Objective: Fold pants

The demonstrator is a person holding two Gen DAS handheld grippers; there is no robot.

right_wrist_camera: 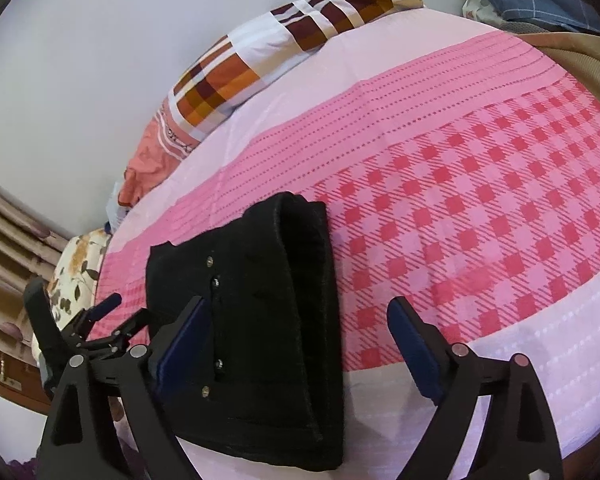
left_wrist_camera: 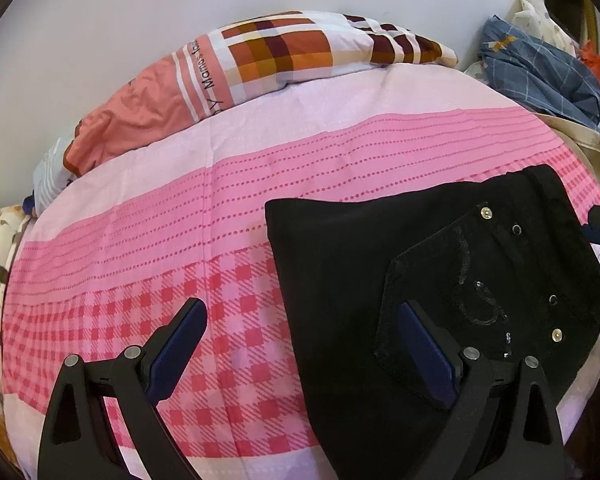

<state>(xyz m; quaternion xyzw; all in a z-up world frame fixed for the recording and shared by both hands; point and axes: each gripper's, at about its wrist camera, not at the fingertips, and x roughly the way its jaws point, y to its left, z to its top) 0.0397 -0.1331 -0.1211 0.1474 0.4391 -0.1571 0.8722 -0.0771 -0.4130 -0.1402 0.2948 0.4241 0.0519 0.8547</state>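
Observation:
Black pants (left_wrist_camera: 340,280) lie folded into a compact stack on the pink bedsheet (left_wrist_camera: 180,208), back pocket with metal rivets facing up. In the left wrist view my left gripper (left_wrist_camera: 302,312) is open above the stack's left edge, its right finger over the pocket. In the right wrist view the pants (right_wrist_camera: 268,320) lie at lower left, and my right gripper (right_wrist_camera: 300,312) is open above the stack's right side, holding nothing. The left gripper (right_wrist_camera: 118,312) also shows at the far left of that view.
A checked orange and brown pillow (left_wrist_camera: 268,56) lies at the head of the bed against the white wall. A blue checked cloth pile (left_wrist_camera: 540,68) sits at the far right. A floral cushion (right_wrist_camera: 76,268) and curtains are beyond the bed's left side.

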